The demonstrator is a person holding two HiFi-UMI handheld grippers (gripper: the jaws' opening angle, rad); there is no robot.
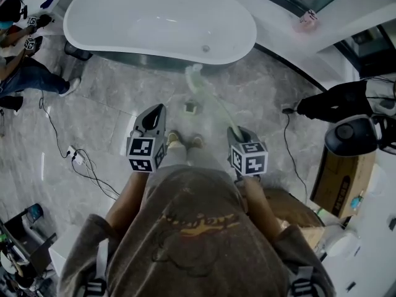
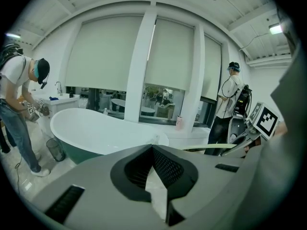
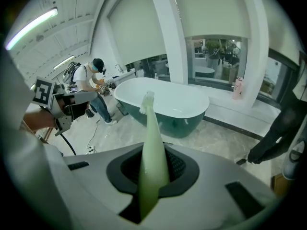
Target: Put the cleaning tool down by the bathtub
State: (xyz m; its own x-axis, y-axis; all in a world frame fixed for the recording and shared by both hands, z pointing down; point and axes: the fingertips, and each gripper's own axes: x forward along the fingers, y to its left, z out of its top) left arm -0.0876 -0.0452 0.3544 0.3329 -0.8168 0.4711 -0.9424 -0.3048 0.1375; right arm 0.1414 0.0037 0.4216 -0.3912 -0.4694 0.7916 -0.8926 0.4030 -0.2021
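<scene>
The cleaning tool [image 1: 210,99] is a long pale green brush with a whitish head. My right gripper [image 1: 234,130] is shut on its handle. The brush points ahead toward the white oval bathtub [image 1: 124,18] and its head hangs over the marble floor just short of the tub. In the right gripper view the brush [image 3: 152,143] runs out between the jaws of that gripper [image 3: 153,153] toward the bathtub [image 3: 168,99]. My left gripper [image 1: 158,109] hovers over the floor to the left, shut and empty. In its own view the left gripper [image 2: 153,148] faces the bathtub [image 2: 96,128].
A small square object [image 1: 190,107] lies on the floor ahead of my feet. A person [image 1: 18,60] crouches at the tub's left end by a small bin [image 1: 77,51]. Cables and a power strip [image 1: 77,156] lie left. A black device [image 1: 349,135] and a cardboard box [image 1: 340,178] stand right.
</scene>
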